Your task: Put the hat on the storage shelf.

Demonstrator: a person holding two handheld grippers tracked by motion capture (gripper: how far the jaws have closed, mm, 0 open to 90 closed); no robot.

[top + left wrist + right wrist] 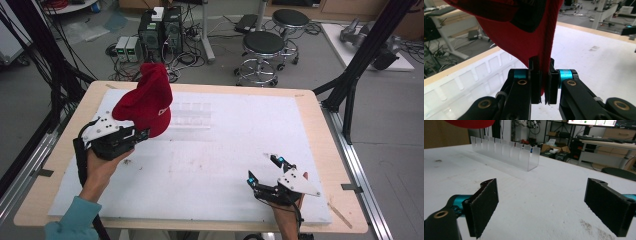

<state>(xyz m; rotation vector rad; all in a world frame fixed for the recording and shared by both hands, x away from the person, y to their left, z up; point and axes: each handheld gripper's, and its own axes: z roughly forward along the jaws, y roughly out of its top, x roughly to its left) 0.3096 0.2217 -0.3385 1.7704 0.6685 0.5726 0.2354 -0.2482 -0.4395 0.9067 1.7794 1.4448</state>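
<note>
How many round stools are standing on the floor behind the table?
2: one stool stands just past the table's far edge, and a second stool stands farther back, to its right. More may be hidden out of frame.

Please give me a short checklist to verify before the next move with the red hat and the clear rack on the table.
1. Left hand-held gripper shut on the red hat's edge: ok.
2. Hat lifted off the white table: ok.
3. Right hand-held gripper open and holding nothing: ok.
4. Clear slotted rack upright, nothing in it: ok.
5. Hat exactly above the rack: cannot tell.
</note>
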